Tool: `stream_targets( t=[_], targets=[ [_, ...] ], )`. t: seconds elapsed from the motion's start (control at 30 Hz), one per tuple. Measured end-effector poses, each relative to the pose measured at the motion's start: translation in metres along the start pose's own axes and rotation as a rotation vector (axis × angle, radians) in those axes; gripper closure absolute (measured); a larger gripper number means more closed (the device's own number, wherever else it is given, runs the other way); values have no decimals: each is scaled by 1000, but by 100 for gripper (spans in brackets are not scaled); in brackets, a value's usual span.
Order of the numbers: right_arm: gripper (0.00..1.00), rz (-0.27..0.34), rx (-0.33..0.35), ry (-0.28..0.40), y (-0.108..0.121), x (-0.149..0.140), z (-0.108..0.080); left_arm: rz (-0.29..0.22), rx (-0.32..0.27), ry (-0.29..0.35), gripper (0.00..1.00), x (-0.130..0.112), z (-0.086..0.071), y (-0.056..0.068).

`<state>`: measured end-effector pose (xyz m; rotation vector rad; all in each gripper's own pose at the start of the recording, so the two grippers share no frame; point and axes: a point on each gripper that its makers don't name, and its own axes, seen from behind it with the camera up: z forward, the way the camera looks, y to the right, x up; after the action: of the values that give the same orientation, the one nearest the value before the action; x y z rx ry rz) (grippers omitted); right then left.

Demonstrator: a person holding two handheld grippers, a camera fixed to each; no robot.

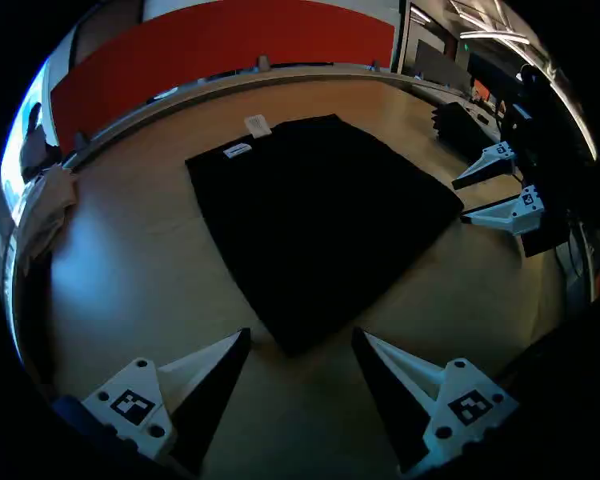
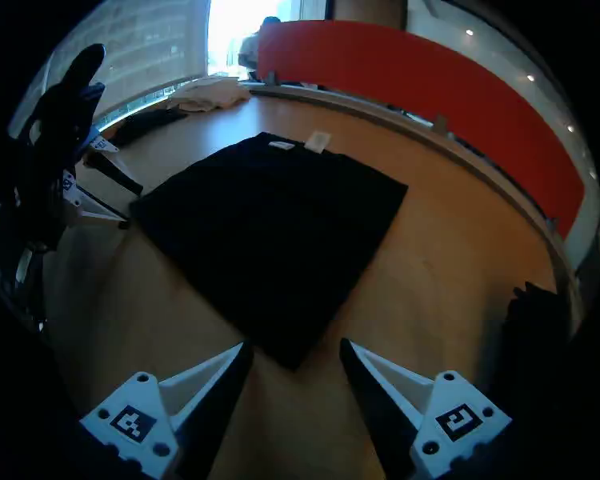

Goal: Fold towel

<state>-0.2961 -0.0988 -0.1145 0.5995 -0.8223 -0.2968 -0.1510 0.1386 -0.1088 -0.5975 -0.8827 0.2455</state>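
**Both claws poised at towel corners, pinch not yet made**

Black towel [image 1: 316, 216] lies flat and spread on the wooden tabletop [image 1: 140, 264]; a white tag [image 1: 256, 124] sits at its far edge. No fold shows yet.

Left claw [image 1: 300, 332]: fingers wide apart, holding nothing, with one near towel corner just ahead in the gap between the tips. Right claw [image 2: 294, 344]: same state, spread wide and empty, with the neighbouring corner lying between its tips. Neither claw touches the cloth, as far as I can tell.

Step in hand, judged: grab the two near corners.

To do it well:
- Lower each claw so one finger slides under the corner and the other lands on top, then close fully; the cloth is thin and lies tight on the wood, so a shallow bite may slip.
- Close both claws together and lift evenly, so the edge between them stays straight.
- Carry it toward the far edge and line the corners up before release.

Risk: dragging the towel instead of lifting it, which bunches the middle.
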Motion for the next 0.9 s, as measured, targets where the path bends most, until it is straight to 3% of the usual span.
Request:
stream_targets(
  t=[0.1,0.23,0.43,0.5,0.7,0.77,0.9],
  targets=[
    [23,-2,8,2,-1,0,1,5,3,-7,10,-1,0,1],
    [29,-11,15,2,0,0,2,10,15,-20,25,-2,0,-2],
    [43,-9,40,0,-5,0,3,14,24,-36,35,-3,0,-5],
    [48,-5,48,0,-6,0,3,19,26,-38,43,-3,0,-4],
    [52,4,54,4,-8,0,2,24,31,-43,47,-3,0,-1],
    [58,6,60,2,-9,0,2,22,28,-48,48,-3,0,-1],
    [70,6,62,0,-10,0,2,28,29,-55,63,-3,0,-1]
  ],
)
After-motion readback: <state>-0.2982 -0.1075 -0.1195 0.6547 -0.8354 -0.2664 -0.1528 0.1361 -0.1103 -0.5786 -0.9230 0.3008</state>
